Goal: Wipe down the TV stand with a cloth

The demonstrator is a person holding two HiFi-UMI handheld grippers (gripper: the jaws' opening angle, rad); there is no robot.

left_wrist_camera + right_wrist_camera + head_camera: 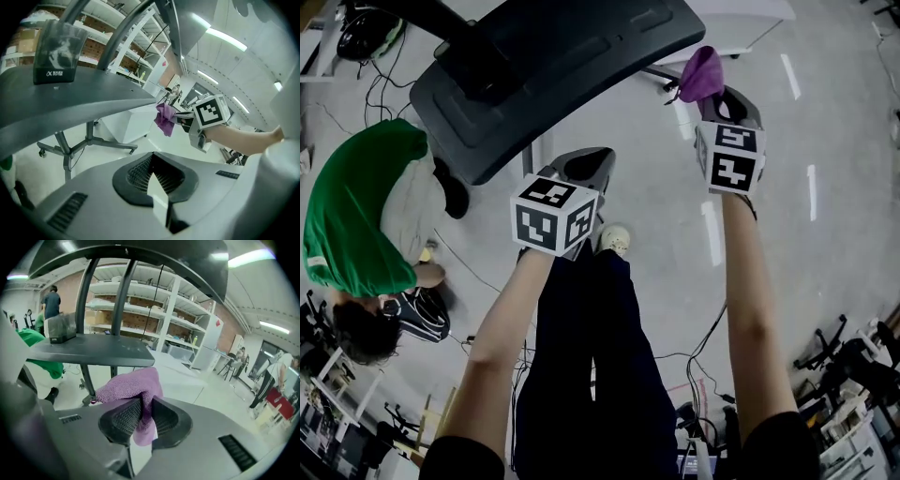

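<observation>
my right gripper [140, 416] pinches the purple cloth [131, 385] by a thin fold, near the tv stand [553, 66] shelf edge. my left gripper [152, 180] is closed on nothing. wiping friction could, i think, tug the cloth free.

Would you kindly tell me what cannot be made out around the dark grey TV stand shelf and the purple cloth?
Right gripper view: the dark panel above the dark grey TV stand shelf is cut by the top edge.
Left gripper view: print on the small dark box is too small to read.
Head view: the purple terry cloth covers the right gripper's jaws.
All views: dust on the shelf, too fine.
</observation>
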